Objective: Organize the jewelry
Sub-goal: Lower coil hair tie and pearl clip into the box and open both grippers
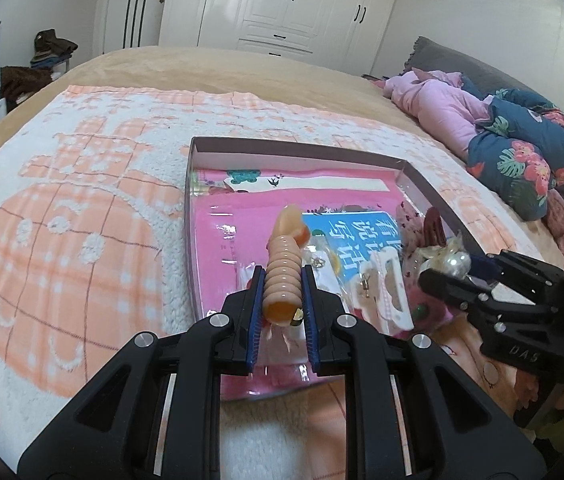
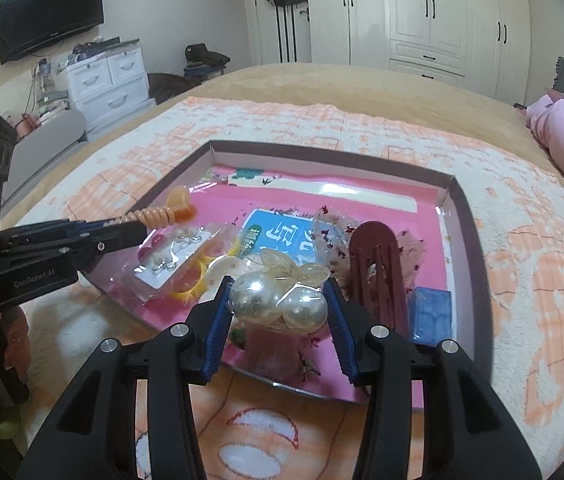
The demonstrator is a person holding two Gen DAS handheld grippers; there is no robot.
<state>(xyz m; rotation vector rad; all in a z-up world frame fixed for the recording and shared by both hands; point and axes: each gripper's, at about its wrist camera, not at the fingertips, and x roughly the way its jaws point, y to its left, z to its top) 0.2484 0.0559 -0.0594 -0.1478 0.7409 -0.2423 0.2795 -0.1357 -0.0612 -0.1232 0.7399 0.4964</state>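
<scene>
My left gripper (image 1: pixel 282 280) is shut on a peach ribbed hair clip (image 1: pixel 283 276), held above the shallow brown-rimmed box (image 1: pixel 297 148); the clip also shows in the right wrist view (image 2: pixel 162 214). My right gripper (image 2: pixel 278 300) is shut on a pearl hair accessory (image 2: pixel 278 300) with large white pearls, held over the box's near side; it also shows in the left wrist view (image 1: pixel 455 264). In the box lie a dark red comb clip (image 2: pixel 377 272), a bag of earrings (image 2: pixel 178 256), a yellow ring piece (image 2: pixel 198 280), a white clip (image 1: pixel 385 284) and a blue box (image 2: pixel 429 312).
The box (image 2: pixel 461 216) has a pink liner with a blue card (image 2: pixel 282 232) and sits on an orange-and-white towel (image 1: pixel 82 216) on a tan bed. Pink and floral bedding (image 1: pixel 521 148) lies to the right. White drawers (image 2: pixel 110 80) and wardrobes stand behind.
</scene>
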